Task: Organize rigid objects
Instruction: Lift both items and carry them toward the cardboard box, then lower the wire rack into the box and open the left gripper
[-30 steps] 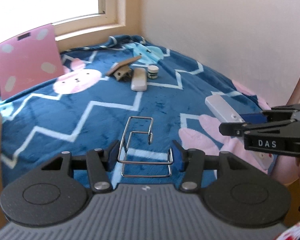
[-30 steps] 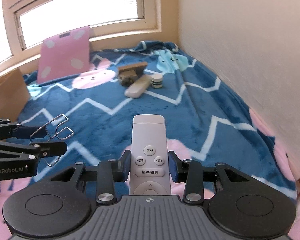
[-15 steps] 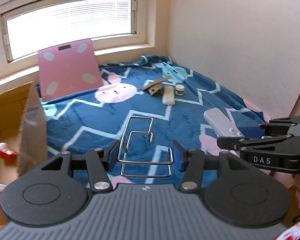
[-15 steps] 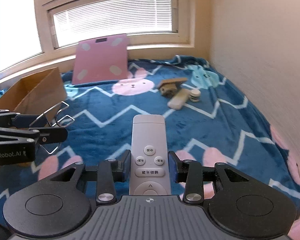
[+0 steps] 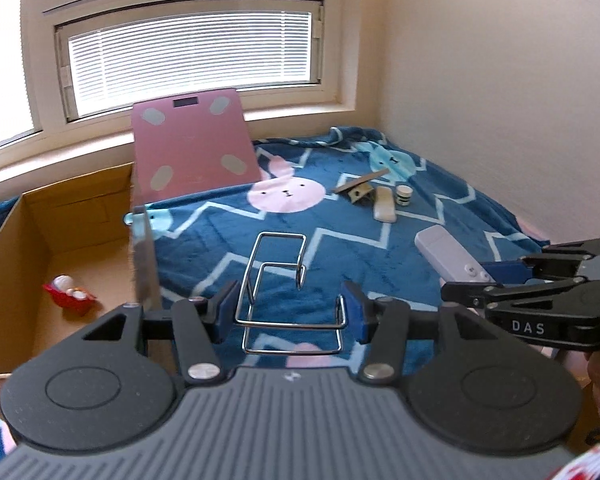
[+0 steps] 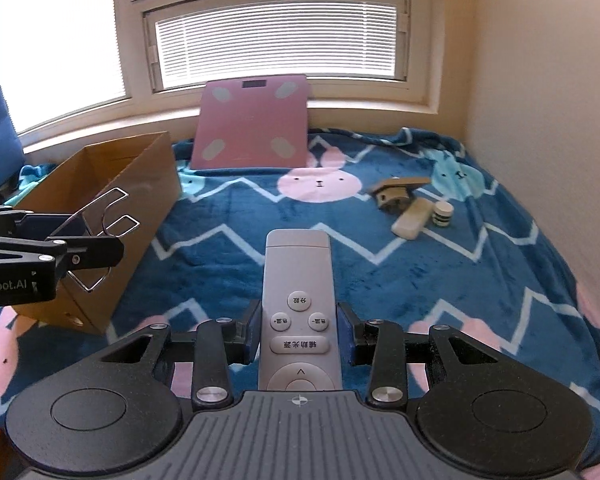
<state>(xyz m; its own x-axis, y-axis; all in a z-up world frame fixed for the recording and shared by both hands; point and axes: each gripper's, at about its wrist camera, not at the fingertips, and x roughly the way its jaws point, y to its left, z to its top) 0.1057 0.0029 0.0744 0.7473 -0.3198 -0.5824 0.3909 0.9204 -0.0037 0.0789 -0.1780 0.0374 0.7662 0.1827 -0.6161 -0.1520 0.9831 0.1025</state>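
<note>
Left wrist view: the left gripper (image 5: pixel 290 312) is clamping a wire rack (image 5: pixel 284 280) beside a cardboard box (image 5: pixel 40 240), while the right gripper (image 6: pixel 298 338) is gripping a grey remote (image 6: pixel 298 300).

"DAS" on right gripper (image 5: pixel 508 280) side; "Robot.AI" on left gripper (image 6: pixel 92 248) side; remote (image 6: pixel 298 312) button reads "辅助光源".

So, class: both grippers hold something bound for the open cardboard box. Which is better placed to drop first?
Left: the left gripper, clamping the bent wire rack, is beside the cardboard box; the right gripper is farther off.
</note>
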